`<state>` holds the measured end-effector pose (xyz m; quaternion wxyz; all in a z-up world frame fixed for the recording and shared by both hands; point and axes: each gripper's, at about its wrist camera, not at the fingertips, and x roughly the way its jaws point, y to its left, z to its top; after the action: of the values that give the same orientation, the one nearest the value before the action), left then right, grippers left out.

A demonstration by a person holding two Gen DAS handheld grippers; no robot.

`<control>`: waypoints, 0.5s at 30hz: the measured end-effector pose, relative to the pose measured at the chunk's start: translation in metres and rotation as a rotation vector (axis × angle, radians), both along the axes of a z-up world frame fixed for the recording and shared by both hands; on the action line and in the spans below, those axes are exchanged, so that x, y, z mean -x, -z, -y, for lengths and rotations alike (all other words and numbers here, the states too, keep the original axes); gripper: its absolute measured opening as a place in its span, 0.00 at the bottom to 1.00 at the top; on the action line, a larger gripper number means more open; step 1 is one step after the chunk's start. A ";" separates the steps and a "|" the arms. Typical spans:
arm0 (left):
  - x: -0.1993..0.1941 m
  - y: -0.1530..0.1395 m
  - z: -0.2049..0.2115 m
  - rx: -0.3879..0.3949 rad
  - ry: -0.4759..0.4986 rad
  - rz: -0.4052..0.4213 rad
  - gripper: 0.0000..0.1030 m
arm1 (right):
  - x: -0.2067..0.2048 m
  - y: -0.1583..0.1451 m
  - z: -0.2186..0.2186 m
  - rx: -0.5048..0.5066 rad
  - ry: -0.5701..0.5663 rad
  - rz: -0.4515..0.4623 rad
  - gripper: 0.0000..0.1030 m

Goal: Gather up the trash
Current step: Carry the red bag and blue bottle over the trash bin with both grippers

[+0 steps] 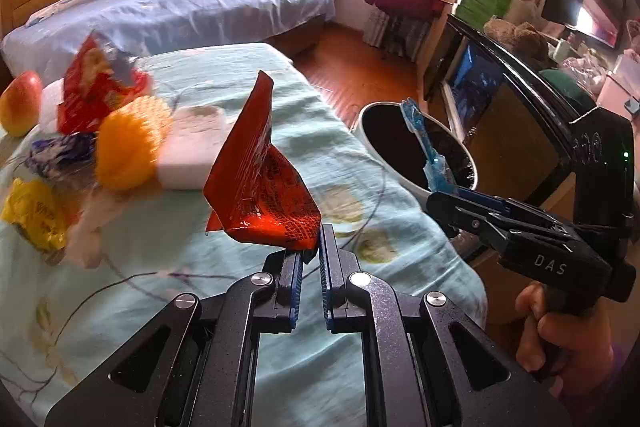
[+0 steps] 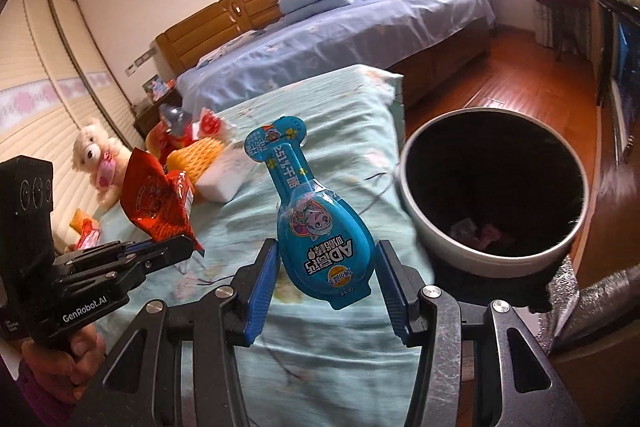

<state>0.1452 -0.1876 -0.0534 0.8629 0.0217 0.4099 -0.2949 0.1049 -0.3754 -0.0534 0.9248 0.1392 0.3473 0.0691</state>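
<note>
With the left claw (image 1: 310,247) we are pinching a corner of a red snack wrapper (image 1: 260,183), holding it above the floral bedspread (image 1: 360,163). With the right claw (image 2: 326,279) we are gripping a blue bottle-shaped drink packet (image 2: 316,223) between its blue pads (image 2: 262,291), just beside the white trash bin (image 2: 492,195), whose floor is holding pink scraps.

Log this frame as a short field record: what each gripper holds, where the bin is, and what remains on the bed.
left gripper: shut on red wrapper
right gripper: holding blue packet
bin: beside the bed, open, some trash inside
left on bed cover: red snack bag, yellow foam net, white block, yellow wrapper
</note>
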 end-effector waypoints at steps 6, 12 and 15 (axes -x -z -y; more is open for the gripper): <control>-0.004 -0.002 0.022 -0.010 0.033 0.008 0.07 | 0.000 0.001 0.016 -0.006 0.030 0.000 0.48; -0.008 0.000 0.039 -0.011 0.060 0.002 0.07 | 0.003 -0.002 0.034 -0.007 0.071 0.006 0.48; -0.010 -0.001 0.048 -0.012 0.072 0.000 0.07 | 0.004 -0.003 0.041 0.001 0.095 0.008 0.48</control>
<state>0.1556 -0.2359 -0.0525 0.8516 0.0418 0.4105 -0.3234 0.1014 -0.4168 -0.0506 0.9285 0.1548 0.3366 0.0257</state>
